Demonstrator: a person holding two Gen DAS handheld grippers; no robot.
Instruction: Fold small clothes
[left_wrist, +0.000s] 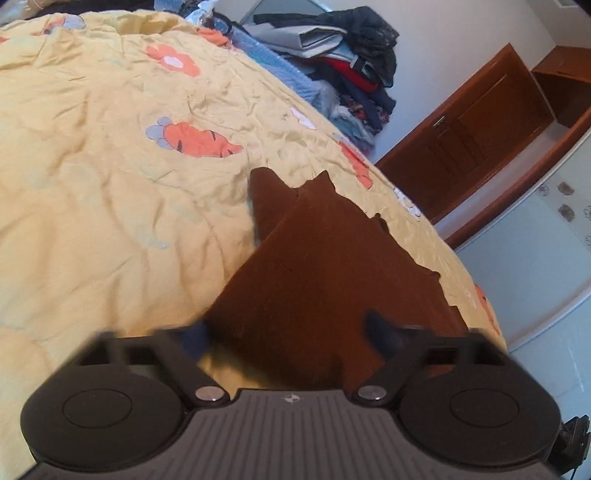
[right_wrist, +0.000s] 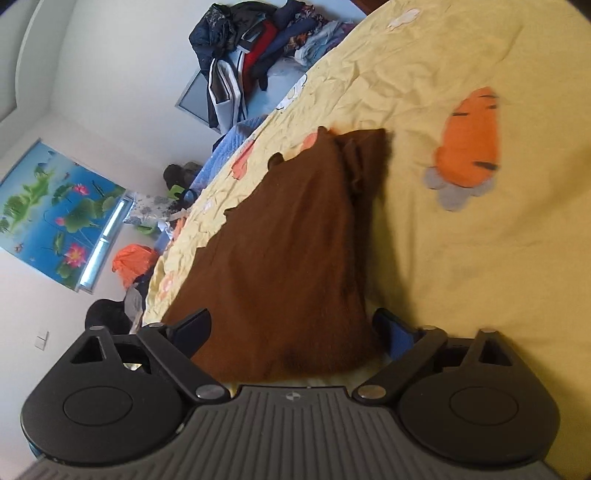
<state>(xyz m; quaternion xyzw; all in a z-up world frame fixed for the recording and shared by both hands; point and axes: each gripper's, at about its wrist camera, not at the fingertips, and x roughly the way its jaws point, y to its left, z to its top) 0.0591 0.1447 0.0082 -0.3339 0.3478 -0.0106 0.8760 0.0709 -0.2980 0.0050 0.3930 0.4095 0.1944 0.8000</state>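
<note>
Brown garment (left_wrist: 325, 266) spread flat on yellow quilt (left_wrist: 92, 206), near the bed's edge, scalloped hem along the far side. Left gripper (left_wrist: 291, 332) over the near end, jaws apart, cloth lying between them; whether the pads press on it cannot be told (blurred fingers). Right gripper (right_wrist: 295, 332) likewise astride the other end of the garment (right_wrist: 288, 251), jaws wide, a gap visible on each side, nothing pinched.

Probably light, soft and limp, with a fuzzy, fleece-like nap (so unlikely to slip from the pads). No stiffness to speak of: bound to sag and drape when lifted, and likely to drag on the wrinkled quilt. Not fragile. Best taken at the two near corners or along the near edge, one corner per gripper, pinching both layers where doubled.

No brand, label or legible writing anywhere (only a small round emblem on each gripper body, carrots on the quilt).
</note>
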